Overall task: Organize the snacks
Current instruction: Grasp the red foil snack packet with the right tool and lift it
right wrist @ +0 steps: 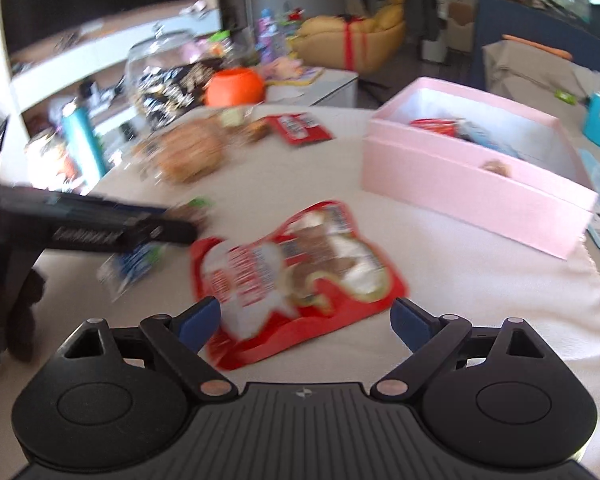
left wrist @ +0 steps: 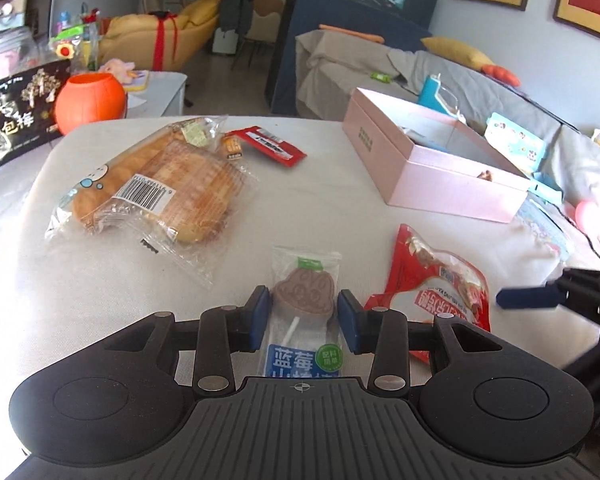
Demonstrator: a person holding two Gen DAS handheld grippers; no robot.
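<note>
Pink box [left wrist: 440, 176] sits open at the far right of the white table [left wrist: 320, 208], a few packets already inside; we judge it the collecting place.

Bread bag [left wrist: 152, 188], far left: largest item, soft and crushable, crinkly film. We would take it by the sealed end, lightly.

Red snack pouch [right wrist: 296, 272], near the middle: flat, light, glossy and likely slippery. The right gripper [right wrist: 306, 320] hovers just behind it with jaws spread wide, nothing held. An edge pinch looks best.

Lollipop packet [left wrist: 304, 304], smallest: a rigid brown candy on a thin stick in loose clear wrap, probably brittle. The left gripper [left wrist: 304, 320] stands half open, pads either side of the candy and not pressing. We would grip across the candy head, since the wrap alone may slide.
</note>
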